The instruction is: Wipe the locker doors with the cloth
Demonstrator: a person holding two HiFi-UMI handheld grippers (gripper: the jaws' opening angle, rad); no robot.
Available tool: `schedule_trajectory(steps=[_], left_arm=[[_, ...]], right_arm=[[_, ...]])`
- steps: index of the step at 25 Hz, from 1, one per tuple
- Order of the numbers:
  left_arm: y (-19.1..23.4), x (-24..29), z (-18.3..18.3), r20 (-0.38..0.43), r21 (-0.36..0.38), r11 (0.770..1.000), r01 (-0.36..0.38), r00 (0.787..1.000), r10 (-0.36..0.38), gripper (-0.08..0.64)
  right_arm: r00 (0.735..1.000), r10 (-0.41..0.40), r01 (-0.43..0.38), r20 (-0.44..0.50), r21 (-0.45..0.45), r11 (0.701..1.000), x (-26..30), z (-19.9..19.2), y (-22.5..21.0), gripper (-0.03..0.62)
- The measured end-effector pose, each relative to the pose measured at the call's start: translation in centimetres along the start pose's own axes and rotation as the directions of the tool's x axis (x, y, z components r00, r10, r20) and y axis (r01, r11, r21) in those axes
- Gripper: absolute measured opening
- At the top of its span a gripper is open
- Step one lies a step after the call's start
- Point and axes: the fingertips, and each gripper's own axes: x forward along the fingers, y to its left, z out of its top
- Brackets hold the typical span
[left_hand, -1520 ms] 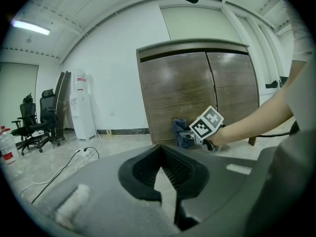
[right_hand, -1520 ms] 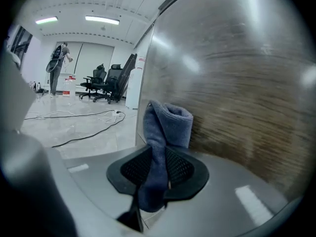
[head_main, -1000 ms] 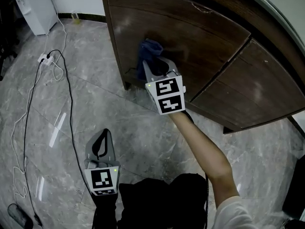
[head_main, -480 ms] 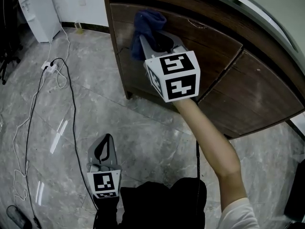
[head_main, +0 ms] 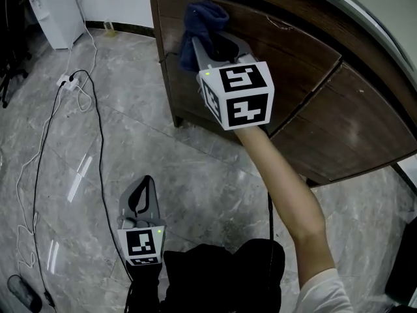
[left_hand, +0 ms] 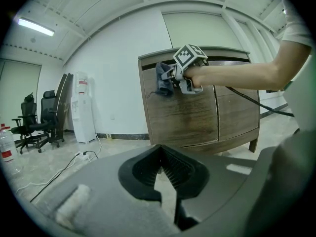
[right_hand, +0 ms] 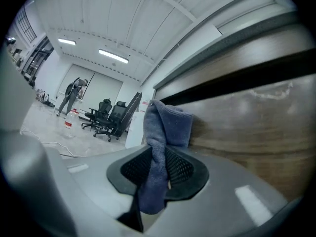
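Cloth [head_main: 203, 17] up against the locker door [head_main: 296, 57]
Right gripper [head_main: 207, 44] is clamped on the blue cloth, which bunches up just past its tips near the door's top corner. Left gripper [head_main: 144, 186] hangs well below it, jaws together, nothing in them.

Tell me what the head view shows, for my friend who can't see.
Seen from above, the right tongs hold a blue cloth against the top of a brown wooden locker door. The left tongs hang shut and empty lower down, above a grey marble floor with a black cable.
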Motion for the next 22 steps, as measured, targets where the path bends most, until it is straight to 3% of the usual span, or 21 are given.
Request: schedule_trajectory(steps=[11, 22], left_arm=[[1.4, 0.2, -2.0, -0.032, -0.013, 1.000, -0.017, 0.999, 0.017, 0.002], [2.3, 0.6, -3.4, -0.060, -0.032, 0.999, -0.027, 0.998, 0.025, 0.002]], right_arm=[[0.988, 0.057, -0.056, -0.142, 0.008, 0.998, 2.6, -14.0, 5.0, 0.081], [0.949, 0.087, -0.072, -0.303, 0.058, 0.996, 3.8, -25.7, 8.6, 0.083]])
